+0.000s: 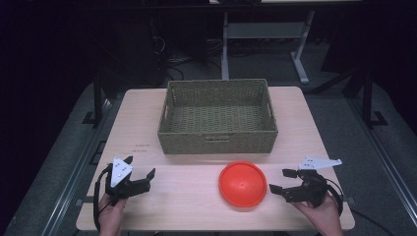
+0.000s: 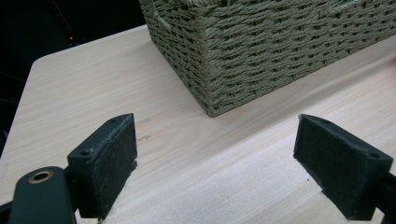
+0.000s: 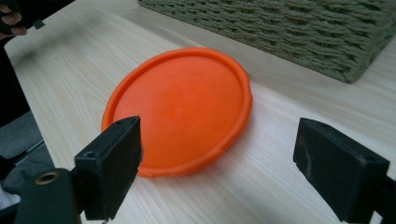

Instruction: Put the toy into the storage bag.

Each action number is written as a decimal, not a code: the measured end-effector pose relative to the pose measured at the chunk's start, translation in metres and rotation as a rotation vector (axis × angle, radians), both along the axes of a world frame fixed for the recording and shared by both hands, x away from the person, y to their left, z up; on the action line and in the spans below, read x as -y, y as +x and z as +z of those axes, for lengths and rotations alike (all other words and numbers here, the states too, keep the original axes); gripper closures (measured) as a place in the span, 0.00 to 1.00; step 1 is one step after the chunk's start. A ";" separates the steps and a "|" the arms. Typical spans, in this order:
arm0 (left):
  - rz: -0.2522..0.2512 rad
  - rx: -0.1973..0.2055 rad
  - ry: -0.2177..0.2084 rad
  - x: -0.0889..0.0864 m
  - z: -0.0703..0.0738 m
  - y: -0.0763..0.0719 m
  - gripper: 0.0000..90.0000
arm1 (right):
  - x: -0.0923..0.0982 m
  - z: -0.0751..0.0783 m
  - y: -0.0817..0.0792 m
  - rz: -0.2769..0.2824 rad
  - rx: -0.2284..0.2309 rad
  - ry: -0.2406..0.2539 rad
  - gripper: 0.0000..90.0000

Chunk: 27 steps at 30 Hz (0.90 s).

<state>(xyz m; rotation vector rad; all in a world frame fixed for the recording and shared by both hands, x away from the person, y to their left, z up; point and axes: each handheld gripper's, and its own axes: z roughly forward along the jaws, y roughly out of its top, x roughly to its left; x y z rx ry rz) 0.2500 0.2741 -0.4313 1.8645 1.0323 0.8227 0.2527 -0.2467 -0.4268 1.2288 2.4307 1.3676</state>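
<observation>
A light wooden table [image 1: 147, 123] stands on a grey floor [image 1: 64, 147] in a dark room. Beyond the table's far edge, a white metal frame [image 1: 295, 54] rises from the floor, with dark cables [image 1: 172, 64] lying near its base. Black stand legs [image 1: 366, 98] flank the table on both sides.

A basket [image 1: 218, 118] stands on the table [image 1: 142, 123] at the middle of its far edge. A plate [image 1: 243, 184] lies upside down in front of the basket, near the table's near edge. The left gripper [image 1: 141, 167] is near the near-left corner, the right gripper [image 1: 281, 180] just right of the plate.
</observation>
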 end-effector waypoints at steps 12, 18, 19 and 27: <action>-0.009 0.001 0.006 0.002 0.000 0.000 0.14 | -0.013 0.008 0.024 0.087 -0.100 -0.007 0.25; -0.018 0.004 0.011 0.003 -0.001 0.001 0.14 | -0.022 0.009 0.035 0.118 -0.134 -0.033 0.29; -0.018 0.004 0.011 0.003 -0.001 0.001 0.14 | -0.025 0.010 0.037 0.125 -0.143 -0.035 0.30; -0.016 0.003 0.001 0.002 -0.001 0.001 0.14 | -0.037 0.004 0.051 0.124 -0.180 -0.107 0.36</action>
